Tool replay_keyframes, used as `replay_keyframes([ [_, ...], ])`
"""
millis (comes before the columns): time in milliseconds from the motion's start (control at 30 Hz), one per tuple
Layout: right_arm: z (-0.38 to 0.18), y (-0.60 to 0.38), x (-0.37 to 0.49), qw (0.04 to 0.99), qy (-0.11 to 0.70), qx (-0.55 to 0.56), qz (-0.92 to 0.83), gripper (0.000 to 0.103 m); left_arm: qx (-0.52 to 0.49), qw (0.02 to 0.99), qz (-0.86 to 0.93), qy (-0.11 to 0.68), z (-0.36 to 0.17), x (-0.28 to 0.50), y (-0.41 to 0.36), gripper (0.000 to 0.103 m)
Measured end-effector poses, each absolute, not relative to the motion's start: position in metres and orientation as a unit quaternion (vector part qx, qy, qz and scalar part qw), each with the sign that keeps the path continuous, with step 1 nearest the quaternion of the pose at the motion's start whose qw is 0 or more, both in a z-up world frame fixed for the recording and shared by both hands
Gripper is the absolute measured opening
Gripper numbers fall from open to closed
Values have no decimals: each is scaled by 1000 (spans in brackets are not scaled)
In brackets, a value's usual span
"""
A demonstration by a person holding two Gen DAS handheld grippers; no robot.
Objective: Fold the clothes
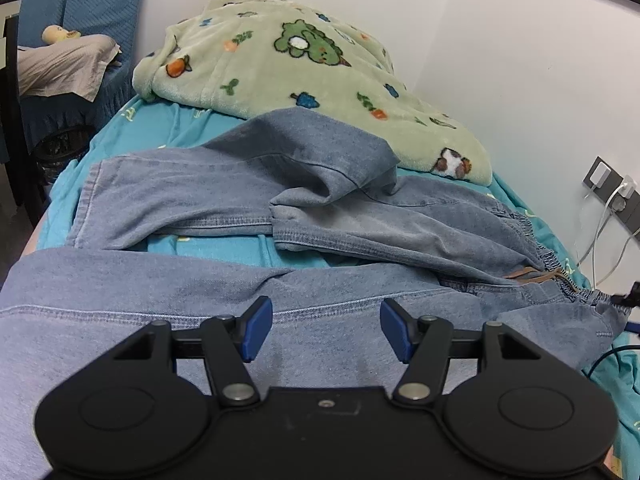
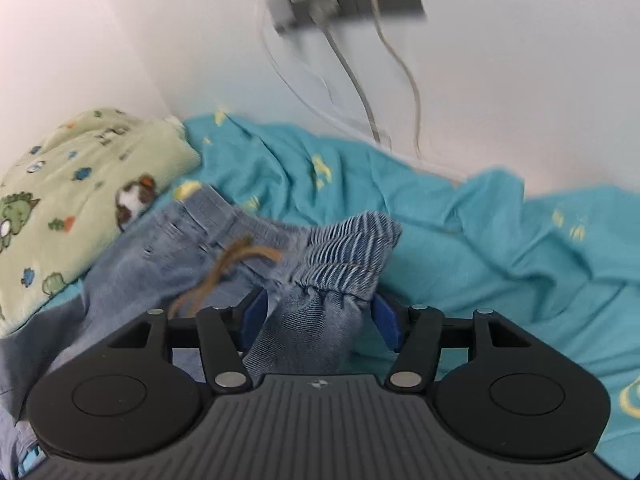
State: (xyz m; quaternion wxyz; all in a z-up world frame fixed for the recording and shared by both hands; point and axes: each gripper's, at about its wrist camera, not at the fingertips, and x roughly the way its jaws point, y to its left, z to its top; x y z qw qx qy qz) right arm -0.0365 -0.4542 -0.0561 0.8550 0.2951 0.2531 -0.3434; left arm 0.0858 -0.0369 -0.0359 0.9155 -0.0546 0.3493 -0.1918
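A pair of light blue jeans (image 1: 240,196) lies crumpled across the teal bedsheet (image 1: 172,120). One leg is folded back over the other, and the elastic waistband is at the right. My left gripper (image 1: 326,330) hovers open just over the near denim leg, with nothing between its blue pads (image 1: 256,328). In the right wrist view, a bunched corner of the waistband (image 2: 344,252) sits in the gap of my right gripper (image 2: 320,320). Its fingers stand wide apart, so it is open. A brown drawstring (image 2: 236,264) lies on the denim just left of it.
A green fleece blanket (image 1: 288,64) with cartoon prints is heaped at the back of the bed against the white wall. A wall socket (image 1: 608,192) with hanging cables is at the right. Blue-covered chairs (image 1: 80,8) holding a beige cloth stand beyond the bed's left edge.
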Motion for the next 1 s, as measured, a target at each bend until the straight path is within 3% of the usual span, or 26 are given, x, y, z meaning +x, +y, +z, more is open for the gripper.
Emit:
replay_keyframes([
  [367,-14,-351,-8,940,203,206,-180,64,-65,921,-189,335,-26,84,-27,57],
  [700,-34,-248,19,951,238,197,-33,64,-77,918,-181,344,-28,87,-22,57],
  [1000,-52,-239,38,951,260,164,-23,64,-153,902,-158,371,-24,104,6,57],
])
